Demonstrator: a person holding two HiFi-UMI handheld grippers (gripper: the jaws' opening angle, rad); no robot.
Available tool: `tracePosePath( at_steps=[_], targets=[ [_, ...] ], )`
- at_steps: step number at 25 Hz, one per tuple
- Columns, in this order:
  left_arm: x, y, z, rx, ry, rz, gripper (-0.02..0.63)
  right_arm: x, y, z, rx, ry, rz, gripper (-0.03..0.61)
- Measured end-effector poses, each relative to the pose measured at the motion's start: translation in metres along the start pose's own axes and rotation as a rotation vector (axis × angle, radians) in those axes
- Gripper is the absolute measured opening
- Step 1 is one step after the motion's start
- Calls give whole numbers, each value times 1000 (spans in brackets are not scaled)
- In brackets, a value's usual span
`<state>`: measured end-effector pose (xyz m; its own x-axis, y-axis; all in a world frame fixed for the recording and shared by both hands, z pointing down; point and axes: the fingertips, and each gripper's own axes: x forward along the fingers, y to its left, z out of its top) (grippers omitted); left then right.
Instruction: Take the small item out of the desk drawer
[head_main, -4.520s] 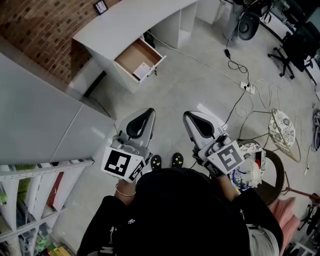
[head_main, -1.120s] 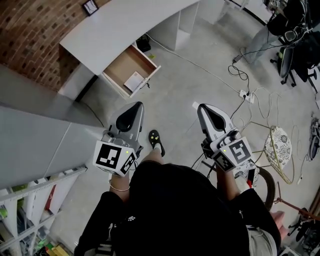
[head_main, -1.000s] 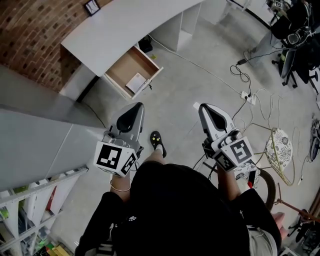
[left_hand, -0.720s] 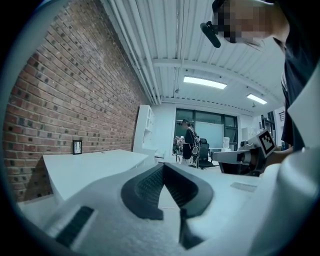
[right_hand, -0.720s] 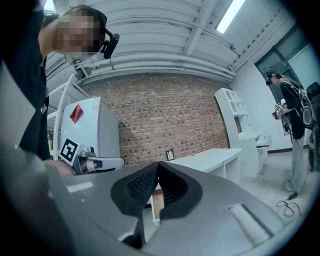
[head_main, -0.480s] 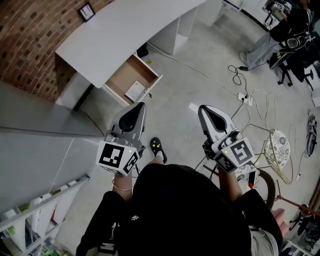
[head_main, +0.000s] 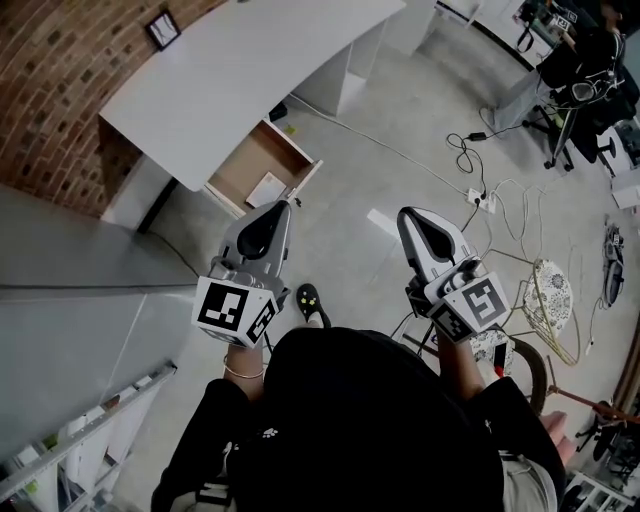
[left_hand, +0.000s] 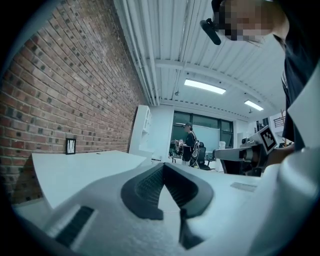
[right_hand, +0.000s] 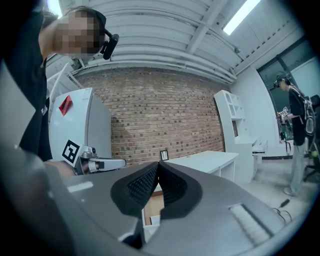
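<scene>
The white desk (head_main: 230, 70) stands against the brick wall, and its wooden drawer (head_main: 245, 160) is pulled open. A small white item (head_main: 267, 188) lies flat inside it. In the head view my left gripper (head_main: 283, 206) is shut and empty, its tip just short of the drawer's front corner. My right gripper (head_main: 409, 215) is shut and empty too, over bare floor to the right. In the right gripper view the drawer (right_hand: 153, 201) and the item (right_hand: 154, 219) show below the closed jaws. The left gripper view looks level over the desk top (left_hand: 85, 167).
A tall grey cabinet (head_main: 70, 300) stands close on the left. Cables and a power strip (head_main: 478, 197) lie on the floor to the right, beside a patterned round seat (head_main: 546, 300). A white sheet (head_main: 381, 222) lies on the floor. Office chairs and a person (right_hand: 296, 130) are further off.
Both grippers have been carried forward toward the desk, staying shut. The drawer now lies nearer the left gripper's tip. The person's foot has stepped ahead.
</scene>
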<state>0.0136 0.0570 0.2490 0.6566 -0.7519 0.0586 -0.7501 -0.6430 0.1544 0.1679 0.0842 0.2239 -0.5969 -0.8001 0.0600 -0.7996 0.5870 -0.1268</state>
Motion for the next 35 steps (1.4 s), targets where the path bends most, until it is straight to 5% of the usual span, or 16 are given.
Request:
tracePosePath(
  at_steps=[21,35],
  targets=[
    [-11,60,-2,-12,-9,58,-3,70,16,-4,-8,12,67,12],
    [-24,87,5,-13,-24,199,-3,121,12,6,-12,10,208,12]
  ],
)
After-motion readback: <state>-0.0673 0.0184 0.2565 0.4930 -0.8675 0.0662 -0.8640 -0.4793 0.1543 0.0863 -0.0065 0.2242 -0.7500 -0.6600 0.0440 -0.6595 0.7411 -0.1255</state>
